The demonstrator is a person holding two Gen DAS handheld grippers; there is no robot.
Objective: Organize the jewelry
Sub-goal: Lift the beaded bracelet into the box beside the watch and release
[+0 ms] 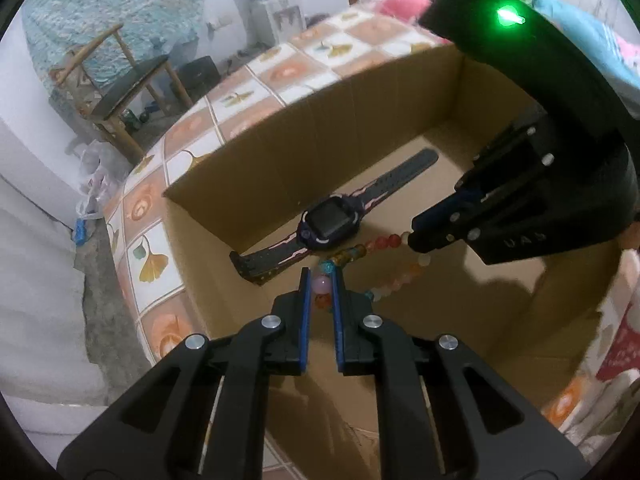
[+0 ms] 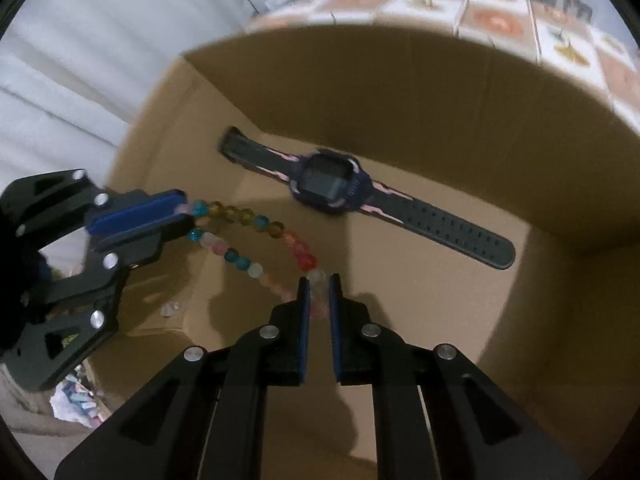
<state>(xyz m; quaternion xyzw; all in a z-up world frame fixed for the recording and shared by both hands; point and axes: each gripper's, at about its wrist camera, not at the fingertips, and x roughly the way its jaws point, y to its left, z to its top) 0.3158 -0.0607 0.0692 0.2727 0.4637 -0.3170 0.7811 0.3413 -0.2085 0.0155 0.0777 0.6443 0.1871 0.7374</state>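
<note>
Both grippers over the open brown cardboard box (image 1: 400,92), angled steeply down into it. Left gripper (image 1: 321,280) pinched on one end of the multicoloured glass-bead bracelet (image 1: 380,242); right gripper (image 2: 319,285) pinched on the opposite end, pale bead between its pads. The bracelet loop hangs stretched between the two tips, above the box floor as far as the blur lets me judge.

Step in hand, as I read it: lay the bracelet down inside the box. To do it well, lower both tips together until the beads rest on the cardboard, then release one side first so the elastic does not snap or fling the loop; keep the span slack, not taut.

Surroundings: dark purple plastic children's smartwatch with black perforated strap (image 2: 332,184) lies flat just ahead of both tips, near the far wall, apart from the beads. Free floor sits beneath and behind the tips; set down there to avoid draping beads over the strap. One small clear loose bead (image 2: 170,309) lies on the floor left of the right gripper. Box stands on a bench with a tile-print ginkgo-leaf cloth (image 1: 152,256)
</note>
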